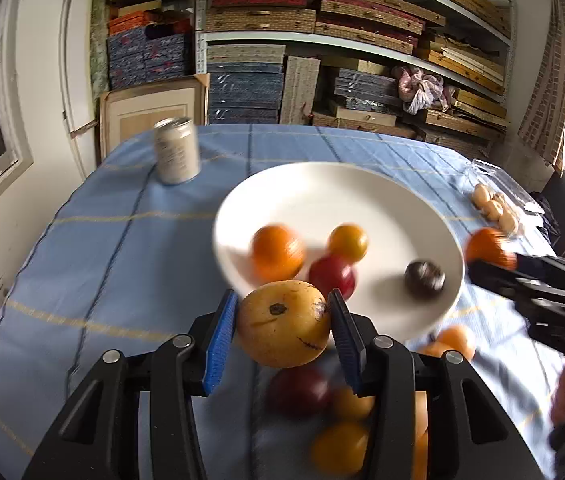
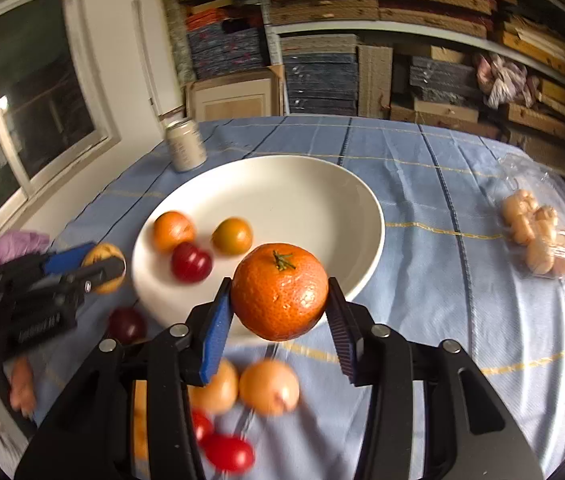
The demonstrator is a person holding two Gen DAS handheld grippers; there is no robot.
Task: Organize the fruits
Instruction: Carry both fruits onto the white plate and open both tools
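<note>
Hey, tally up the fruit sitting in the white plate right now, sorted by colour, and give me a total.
In the white plate:
orange fruit: 1
yellow fruit: 1
red fruit: 1
dark purple fruit: 1
Total: 4

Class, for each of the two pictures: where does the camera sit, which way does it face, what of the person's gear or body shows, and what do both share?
Left wrist view: sits behind the left claw, facing forward and down over the white plate; its pads grip a yellow fruit; the right claw shows at right.
Right wrist view: sits behind the right claw, gripping a mandarin; the left claw and fingers show at left.
Shared: plate, can, blue tablecloth, shelves.
</note>
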